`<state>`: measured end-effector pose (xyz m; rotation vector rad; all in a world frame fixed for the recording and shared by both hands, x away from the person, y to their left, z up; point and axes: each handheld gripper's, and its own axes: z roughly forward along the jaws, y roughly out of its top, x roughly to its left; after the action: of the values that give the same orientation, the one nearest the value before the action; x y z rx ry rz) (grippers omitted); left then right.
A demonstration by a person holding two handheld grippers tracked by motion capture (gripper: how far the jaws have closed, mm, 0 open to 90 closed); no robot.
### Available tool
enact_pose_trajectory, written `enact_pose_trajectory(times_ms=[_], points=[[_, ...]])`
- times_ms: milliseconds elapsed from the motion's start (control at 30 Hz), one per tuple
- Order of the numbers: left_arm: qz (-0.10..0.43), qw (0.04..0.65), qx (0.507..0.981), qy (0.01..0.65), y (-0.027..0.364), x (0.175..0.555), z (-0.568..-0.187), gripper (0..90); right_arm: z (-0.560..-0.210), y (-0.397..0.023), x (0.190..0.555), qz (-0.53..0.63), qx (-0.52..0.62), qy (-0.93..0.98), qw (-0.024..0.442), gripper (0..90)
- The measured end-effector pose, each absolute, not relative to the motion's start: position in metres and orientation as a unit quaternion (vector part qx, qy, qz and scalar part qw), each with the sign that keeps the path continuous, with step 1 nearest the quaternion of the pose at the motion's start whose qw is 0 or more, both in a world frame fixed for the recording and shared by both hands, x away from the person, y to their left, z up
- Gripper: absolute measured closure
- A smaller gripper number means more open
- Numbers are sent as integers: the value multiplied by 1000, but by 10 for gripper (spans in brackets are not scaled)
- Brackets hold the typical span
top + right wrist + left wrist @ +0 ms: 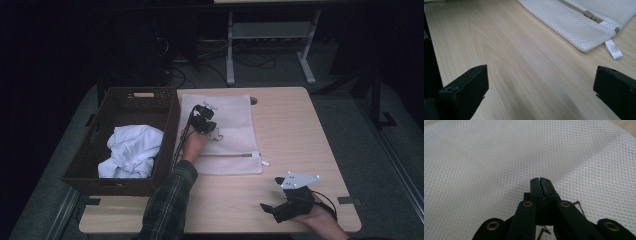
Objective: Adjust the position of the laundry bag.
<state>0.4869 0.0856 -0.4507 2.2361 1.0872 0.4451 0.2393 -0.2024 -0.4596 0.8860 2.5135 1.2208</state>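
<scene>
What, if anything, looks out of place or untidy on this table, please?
Little stands out. The white cloth lies crumpled in the wicker basket, and the mesh laundry bag lies flat, zipper shut. The left gripper is closed over the mesh.

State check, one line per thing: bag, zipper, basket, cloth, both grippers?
mesh bag: flat on the table, beside the basket
zipper: closed as far as can be seen
basket: upright, holds the cloth
white cloth: crumpled inside the basket
left gripper: jaws shut, tips on the mesh
right gripper: jaws wide open, nothing between them
</scene>
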Motion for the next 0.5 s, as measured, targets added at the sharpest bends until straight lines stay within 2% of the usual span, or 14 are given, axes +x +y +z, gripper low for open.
enact_pose_trajectory(times_ms=[500], points=[[162, 293, 846, 414, 86, 487, -462, 894, -460, -202, 239, 413, 300, 854, 105, 0]])
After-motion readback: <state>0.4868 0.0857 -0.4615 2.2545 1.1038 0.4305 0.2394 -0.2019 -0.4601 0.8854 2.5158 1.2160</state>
